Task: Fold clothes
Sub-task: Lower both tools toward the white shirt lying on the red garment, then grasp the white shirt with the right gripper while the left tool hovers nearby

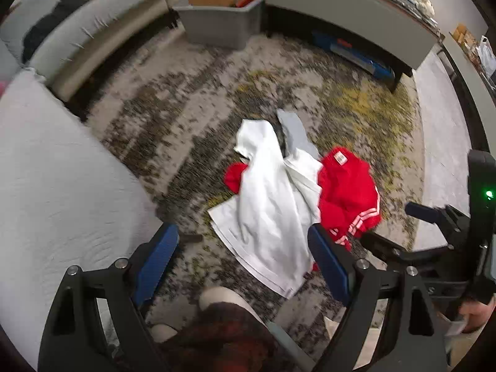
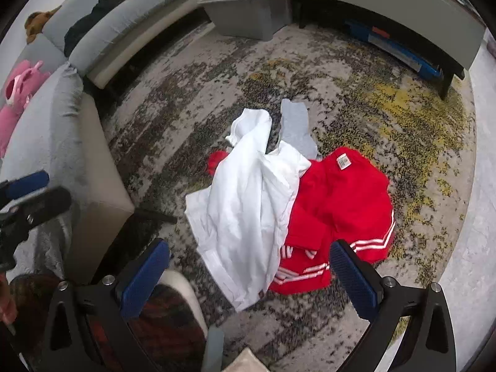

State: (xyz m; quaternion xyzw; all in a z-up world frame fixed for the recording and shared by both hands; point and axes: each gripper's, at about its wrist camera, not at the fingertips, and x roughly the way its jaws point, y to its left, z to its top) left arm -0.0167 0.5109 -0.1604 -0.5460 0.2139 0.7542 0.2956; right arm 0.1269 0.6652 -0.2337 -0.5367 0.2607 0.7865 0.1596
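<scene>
A heap of clothes lies on the patterned rug. On top is a white garment [image 1: 269, 204] [image 2: 245, 214], crumpled. Under it lies a red garment with white stripes [image 1: 347, 192] [image 2: 338, 210], and a grey piece [image 1: 294, 130] [image 2: 294, 124] sticks out at the far end. My left gripper [image 1: 245, 254] hangs above the near edge of the white garment, jaws wide apart, nothing between the blue pads. My right gripper [image 2: 248, 272] hovers over the near edge of the heap, also open and empty. Each gripper shows at the edge of the other's view.
A grey sofa [image 1: 62, 167] [image 2: 71, 142] runs along the left with soft toys [image 2: 21, 86] on it. A grey plastic bin [image 1: 220, 21] [image 2: 251, 15] stands at the back. A low grey cabinet [image 1: 356, 15] [image 2: 387, 6] spans the far right. The person's knee [image 1: 223, 325] shows below.
</scene>
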